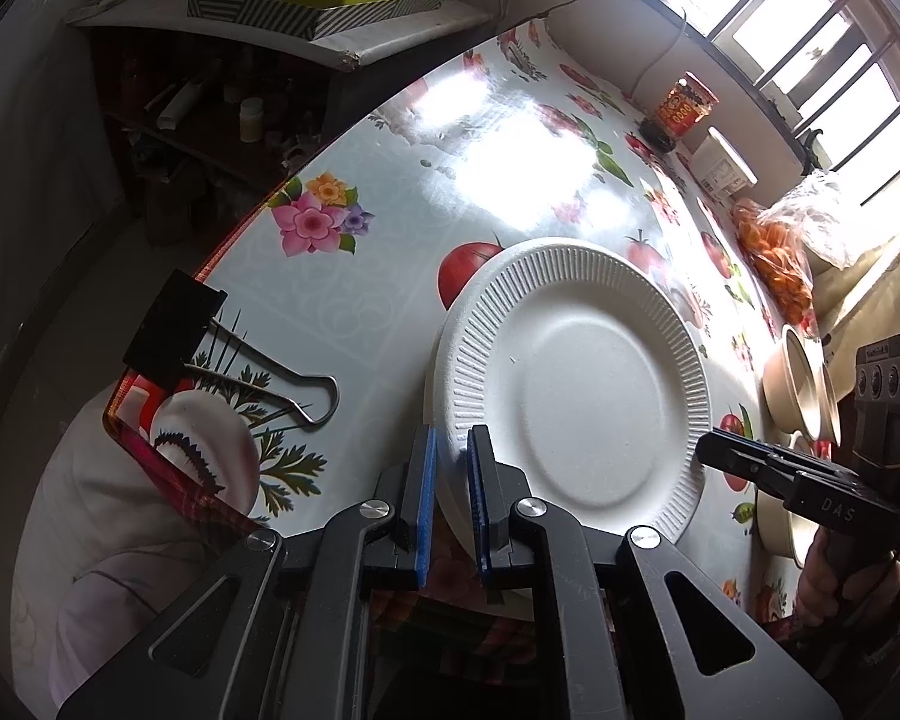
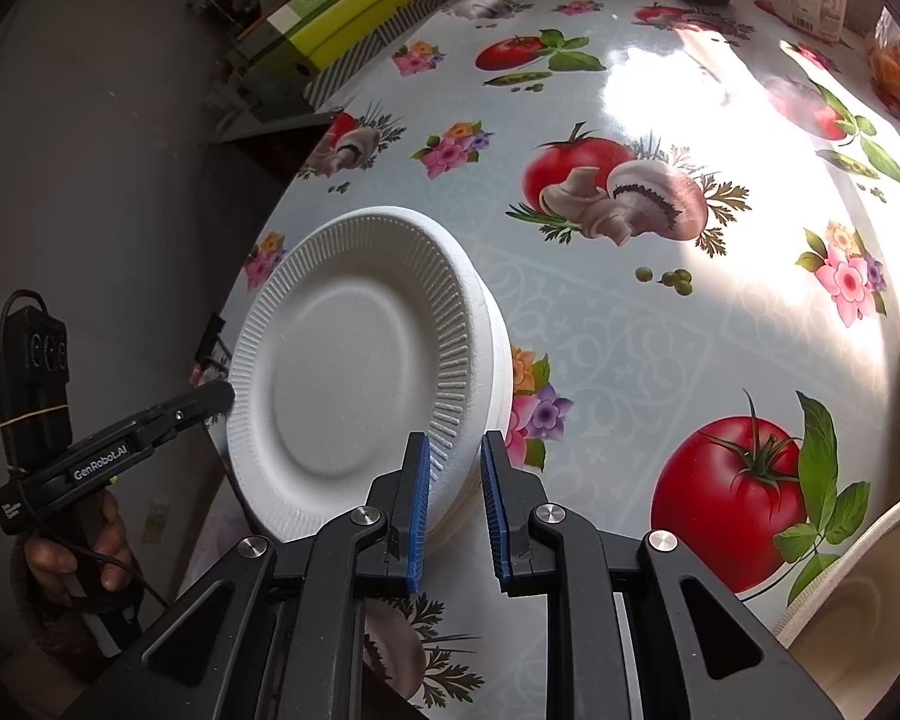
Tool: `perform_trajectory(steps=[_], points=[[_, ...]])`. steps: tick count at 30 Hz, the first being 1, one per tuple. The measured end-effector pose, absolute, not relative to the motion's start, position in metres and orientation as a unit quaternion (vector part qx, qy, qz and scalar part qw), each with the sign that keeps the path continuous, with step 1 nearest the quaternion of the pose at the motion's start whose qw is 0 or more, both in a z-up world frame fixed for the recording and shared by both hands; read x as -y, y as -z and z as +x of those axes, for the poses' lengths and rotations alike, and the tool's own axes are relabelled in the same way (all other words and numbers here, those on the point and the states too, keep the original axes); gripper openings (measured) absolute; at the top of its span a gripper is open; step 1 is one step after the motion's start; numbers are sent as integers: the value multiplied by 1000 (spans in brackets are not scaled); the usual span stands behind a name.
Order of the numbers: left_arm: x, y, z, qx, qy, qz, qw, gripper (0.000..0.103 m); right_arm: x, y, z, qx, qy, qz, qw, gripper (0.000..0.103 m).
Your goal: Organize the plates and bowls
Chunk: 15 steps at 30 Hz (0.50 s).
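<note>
Two tongs on one white plate stack [image 1: 576, 384], centre frame on the worktop [image 1: 390, 312]: left tongs [image 1: 451, 456] clenched on its rim, right tongs [image 2: 455, 462] straddling the opposite edge, grip unclear. Plates look gathered; tan bowls [image 1: 801, 384] at right edge still loose.

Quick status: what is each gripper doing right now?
Left gripper: closed on the near-left rim of the white plate stack.
Right gripper: fingers clamp the stack's opposite rim.
</note>
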State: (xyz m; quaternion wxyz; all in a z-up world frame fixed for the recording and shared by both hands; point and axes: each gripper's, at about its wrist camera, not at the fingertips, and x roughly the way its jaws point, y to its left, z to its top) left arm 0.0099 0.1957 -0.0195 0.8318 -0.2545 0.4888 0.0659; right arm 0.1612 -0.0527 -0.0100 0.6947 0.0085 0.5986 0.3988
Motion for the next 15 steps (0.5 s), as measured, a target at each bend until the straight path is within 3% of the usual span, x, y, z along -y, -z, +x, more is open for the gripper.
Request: perform_trajectory(steps=[15], points=[[-195, 19, 10, -488, -66, -255, 832, 20, 50, 8, 160, -595, -393, 7, 701, 33]])
